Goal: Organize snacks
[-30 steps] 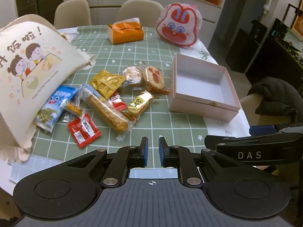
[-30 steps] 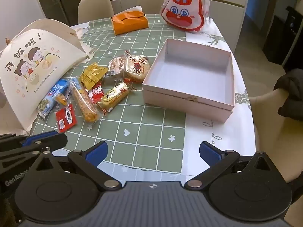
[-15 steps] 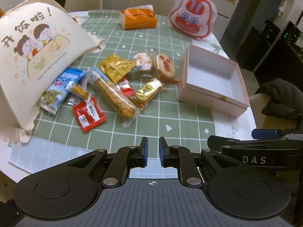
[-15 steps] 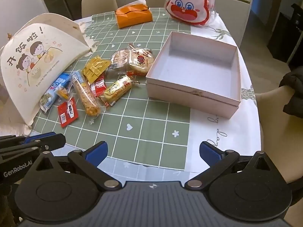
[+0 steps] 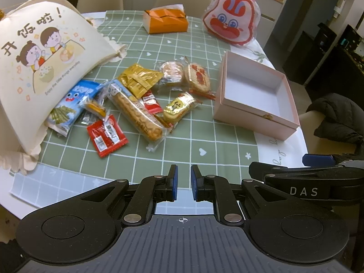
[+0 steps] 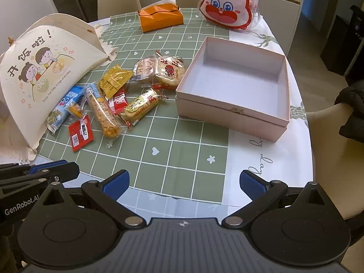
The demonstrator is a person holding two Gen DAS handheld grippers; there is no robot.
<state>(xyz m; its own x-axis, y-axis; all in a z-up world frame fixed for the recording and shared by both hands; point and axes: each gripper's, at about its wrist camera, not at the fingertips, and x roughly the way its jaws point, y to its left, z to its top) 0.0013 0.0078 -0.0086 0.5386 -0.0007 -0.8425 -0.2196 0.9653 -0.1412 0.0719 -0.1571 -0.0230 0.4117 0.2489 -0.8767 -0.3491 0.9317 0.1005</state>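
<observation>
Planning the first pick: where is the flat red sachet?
In both wrist views the red sachet lies at the left, nearest edge of the snack pile, just below the blue seaweed packet, beside the long biscuit pack.

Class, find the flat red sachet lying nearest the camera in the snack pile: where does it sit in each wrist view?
Left wrist view: red sachet, left of centre.
Right wrist view: red sachet, far left, mid-height.
Shared landmark: the long biscuit pack just to its right.
</observation>
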